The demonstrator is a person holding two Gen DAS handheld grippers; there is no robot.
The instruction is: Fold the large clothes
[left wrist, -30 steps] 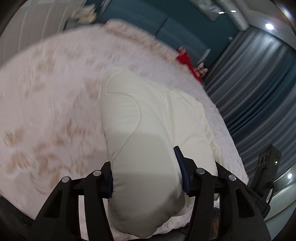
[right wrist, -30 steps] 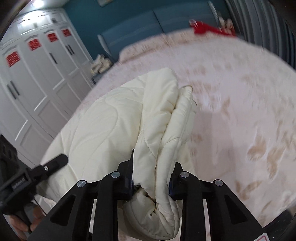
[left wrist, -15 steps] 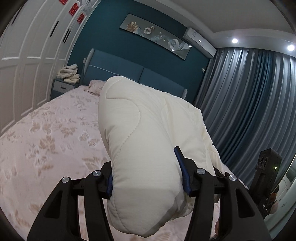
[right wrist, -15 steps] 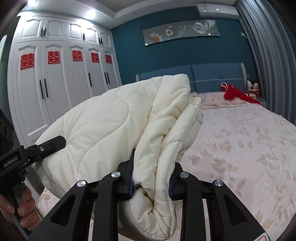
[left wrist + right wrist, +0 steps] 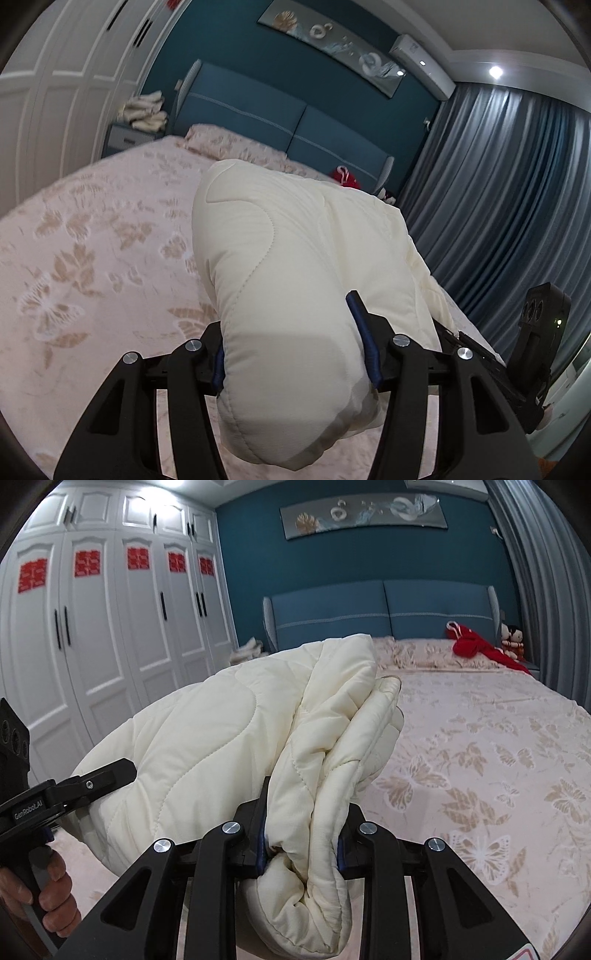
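Note:
A folded cream quilted garment (image 5: 295, 273) is held up above the bed between both grippers. My left gripper (image 5: 295, 350) is shut on its thick folded end. My right gripper (image 5: 301, 834) is shut on the other end, where several layers bunch together (image 5: 332, 738). The left gripper also shows at the left edge of the right wrist view (image 5: 74, 786), with the hand holding it. The right gripper's body shows at the right edge of the left wrist view (image 5: 535, 332). The underside of the garment is hidden.
The bed (image 5: 498, 757) with a pink floral cover lies below and ahead. A blue headboard (image 5: 384, 609), a red item (image 5: 476, 646) and dolls sit at its head. White wardrobes (image 5: 110, 627) stand left, grey curtains (image 5: 498, 203) right. A nightstand holds folded towels (image 5: 144, 110).
Both grippers swung up with the garment from looking down at the bed to facing the headboard, then the left tilted slightly back down. Both grips are unchanged.

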